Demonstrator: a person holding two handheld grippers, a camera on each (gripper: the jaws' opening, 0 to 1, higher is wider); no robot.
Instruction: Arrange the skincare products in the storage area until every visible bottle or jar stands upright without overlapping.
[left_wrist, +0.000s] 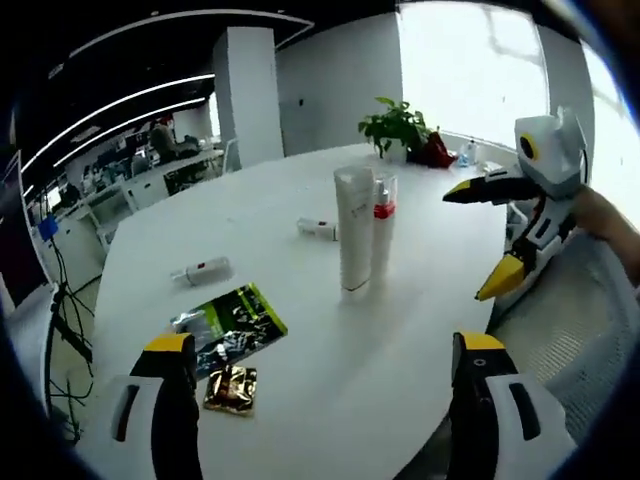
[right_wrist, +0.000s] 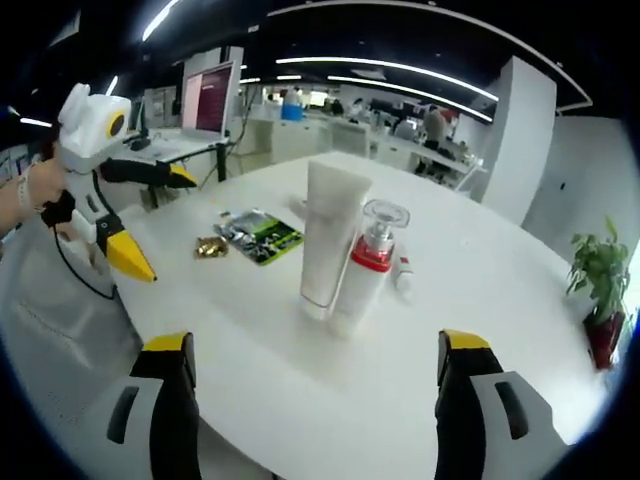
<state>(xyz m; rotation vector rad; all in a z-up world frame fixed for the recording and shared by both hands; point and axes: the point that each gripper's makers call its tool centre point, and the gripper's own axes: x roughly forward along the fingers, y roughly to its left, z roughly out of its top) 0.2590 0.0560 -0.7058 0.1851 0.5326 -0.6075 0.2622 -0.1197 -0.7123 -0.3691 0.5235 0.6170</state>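
We see a tall white tube (left_wrist: 354, 228) standing upright, touching a clear red-collared pump bottle (left_wrist: 383, 235), while two small red-banded tubes (left_wrist: 202, 270) (left_wrist: 319, 229) lie flat on the white table (left_wrist: 400, 380).

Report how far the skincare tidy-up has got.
Done: the tall white tube and the clear pump bottle with red collar stand upright together. In hand: nothing; left gripper and right gripper are open. Left: two small white tubes lie flat on the white table.
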